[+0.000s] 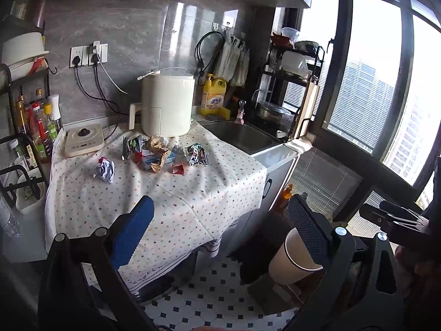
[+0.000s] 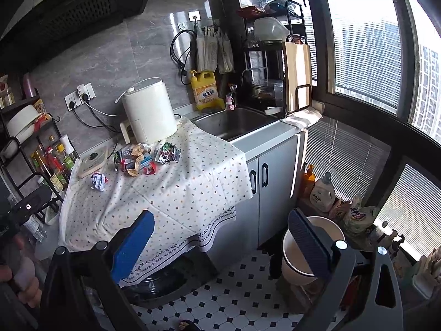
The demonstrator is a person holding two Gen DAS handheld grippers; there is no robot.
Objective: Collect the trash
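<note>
Small kitchen by a tall window, and the tabletop (image 1: 171, 193) wears a dotted white cloth that hangs over its front edge. At the back stands a cream air fryer (image 1: 165, 104), a yellow detergent bottle (image 1: 213, 95) beside it toward the sink (image 1: 242, 136). Here's the trash: a heap of crumpled wrappers (image 1: 162, 151) sits just in front of the fryer (brown paper, foil packets, a blue box, something red), and one crumpled blue-and-white wrapper (image 1: 104, 169) lies apart on the left, near a flat cream induction hob (image 1: 84, 139). Left tongs (image 1: 220, 229) hang spread wide over the cloth's front edge, gripping nothing, well short of the pile. Right tongs (image 2: 220, 237) likewise released and empty, held back over the same near edge. Down on the checkered floor to the right, a beige bin (image 2: 299, 251) stands open, partly hidden behind the right finger in both views. Bottles crowd the rack (image 1: 16, 138) at far left
</note>
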